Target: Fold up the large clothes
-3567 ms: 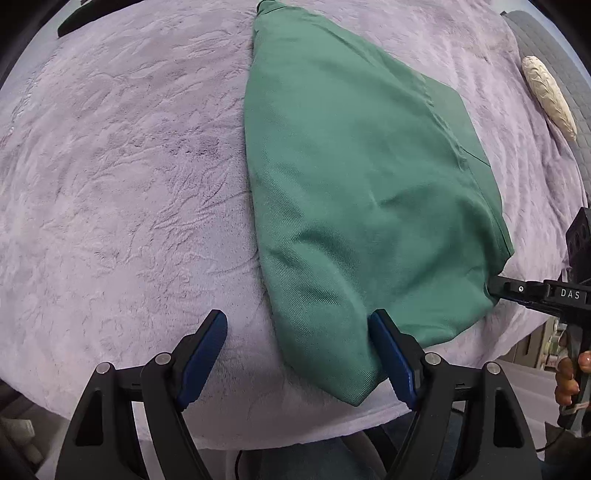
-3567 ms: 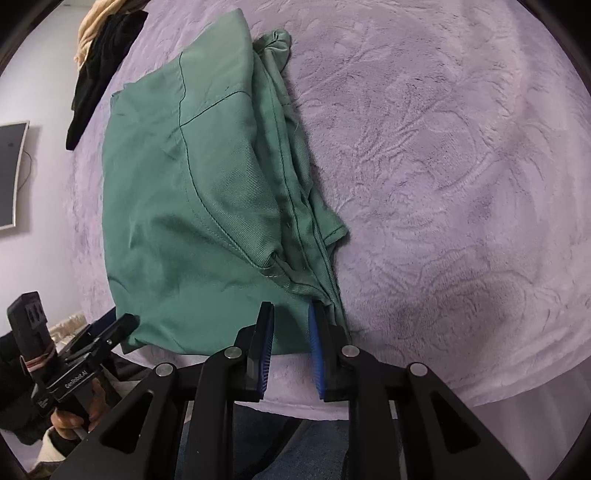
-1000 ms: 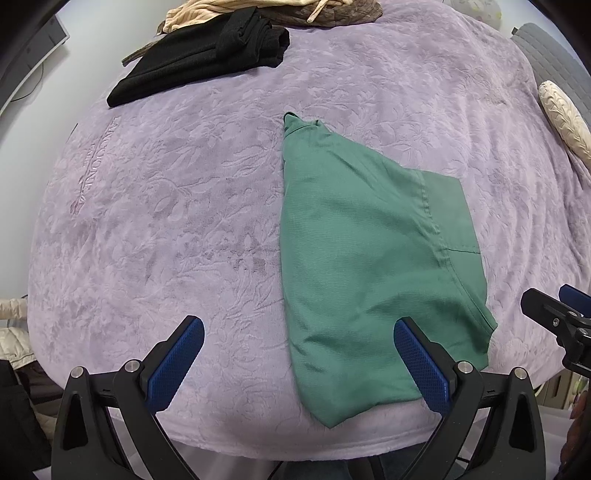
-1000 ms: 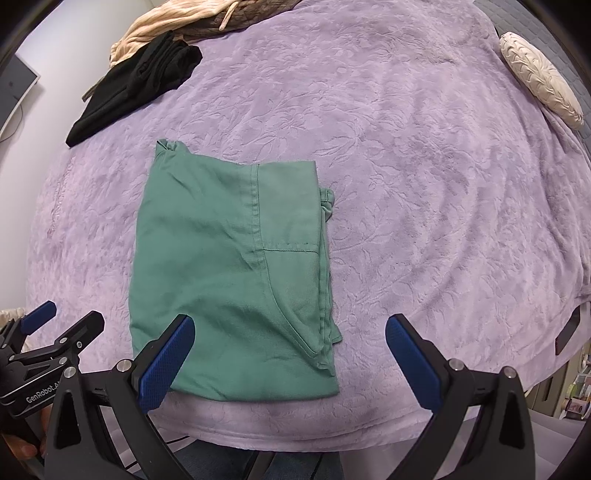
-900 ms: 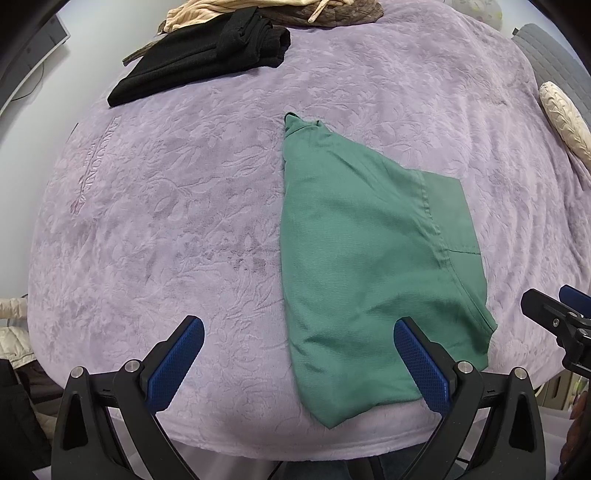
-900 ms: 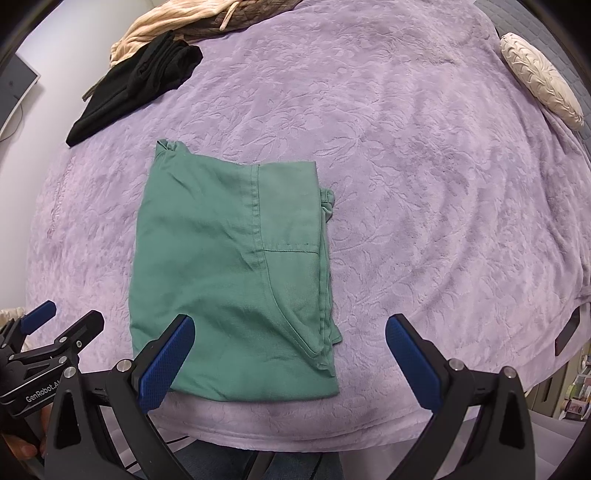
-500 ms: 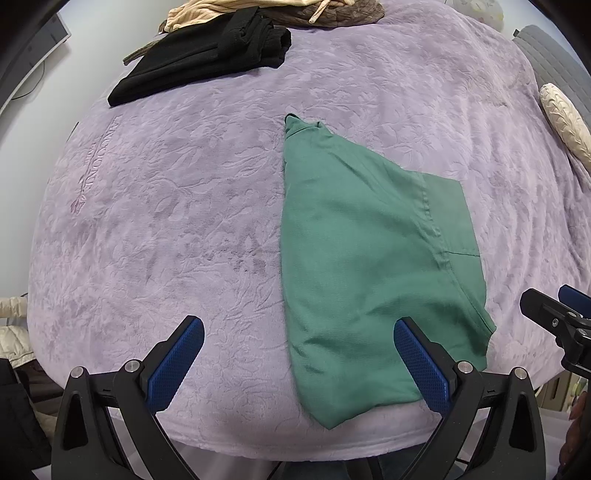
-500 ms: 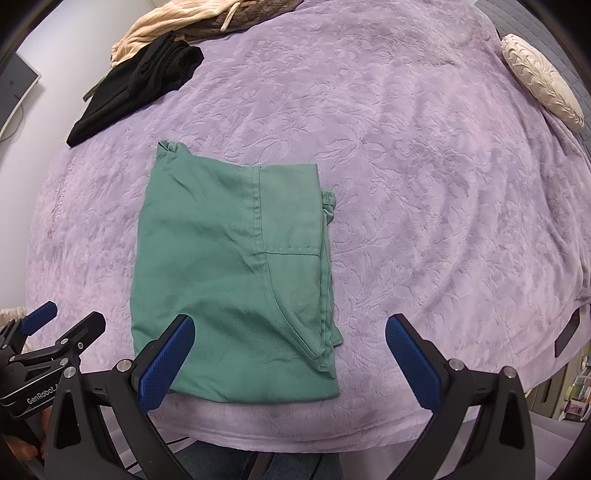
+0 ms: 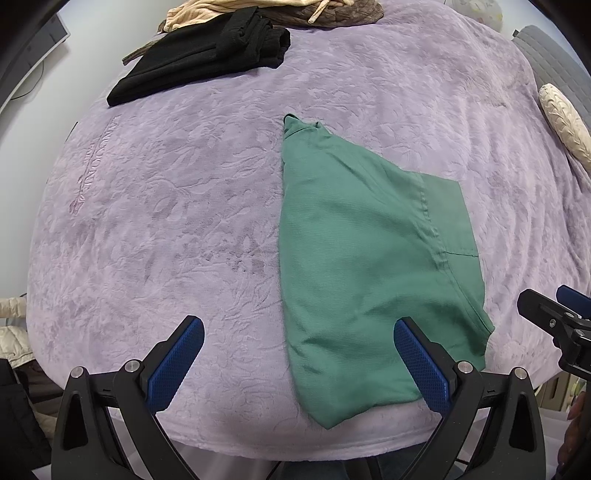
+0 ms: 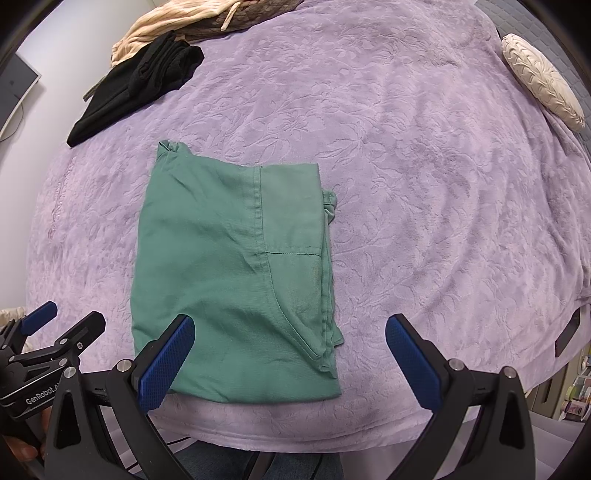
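A green garment [image 9: 362, 266] lies folded into a rough rectangle near the front edge of a bed covered by a purple blanket [image 9: 184, 206]. It also shows in the right wrist view [image 10: 229, 273]. My left gripper [image 9: 299, 362] is open and empty, held above the bed's front edge, its right finger over the garment's near corner. My right gripper [image 10: 291, 362] is open and empty, held back over the garment's near edge. Each gripper shows at the edge of the other's view.
A folded black garment [image 9: 207, 55] and a beige and brown pile [image 9: 280, 11] lie at the far side of the bed. A cream textured cushion [image 10: 543, 81] sits at the far right. The purple blanket [image 10: 424, 184] spreads wide around the green garment.
Over the last second almost nothing has moved. Since 3.6 s ago both grippers have let go, opened wide and pulled back and up from the green garment.
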`<state>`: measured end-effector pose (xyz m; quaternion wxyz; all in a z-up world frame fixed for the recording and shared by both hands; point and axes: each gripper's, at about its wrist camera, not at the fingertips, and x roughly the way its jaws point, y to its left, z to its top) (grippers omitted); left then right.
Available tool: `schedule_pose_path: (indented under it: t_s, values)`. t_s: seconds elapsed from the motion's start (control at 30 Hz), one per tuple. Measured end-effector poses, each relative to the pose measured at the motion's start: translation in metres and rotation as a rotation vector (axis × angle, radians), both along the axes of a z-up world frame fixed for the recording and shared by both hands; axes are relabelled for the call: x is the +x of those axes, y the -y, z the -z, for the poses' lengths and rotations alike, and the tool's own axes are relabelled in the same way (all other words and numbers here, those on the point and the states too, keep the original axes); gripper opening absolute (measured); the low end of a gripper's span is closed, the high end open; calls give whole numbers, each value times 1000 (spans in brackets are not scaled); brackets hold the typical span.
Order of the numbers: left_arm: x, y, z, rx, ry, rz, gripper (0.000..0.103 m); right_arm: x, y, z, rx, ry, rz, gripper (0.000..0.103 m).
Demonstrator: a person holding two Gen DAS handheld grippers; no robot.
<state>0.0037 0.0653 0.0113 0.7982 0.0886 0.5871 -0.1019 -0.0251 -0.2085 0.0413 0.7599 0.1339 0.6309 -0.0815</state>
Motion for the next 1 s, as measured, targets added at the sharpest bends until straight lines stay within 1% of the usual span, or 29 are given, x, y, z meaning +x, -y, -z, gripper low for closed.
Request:
schedule_pose_path:
  t_s: [0.63, 1.0]
  values:
    - [-1, 1, -1, 0, -1, -1, 103, 1, 0, 0, 1, 0, -3, 103]
    - [-1, -4, 2, 10, -6, -20, 103, 2, -3, 0, 2, -4, -2, 103]
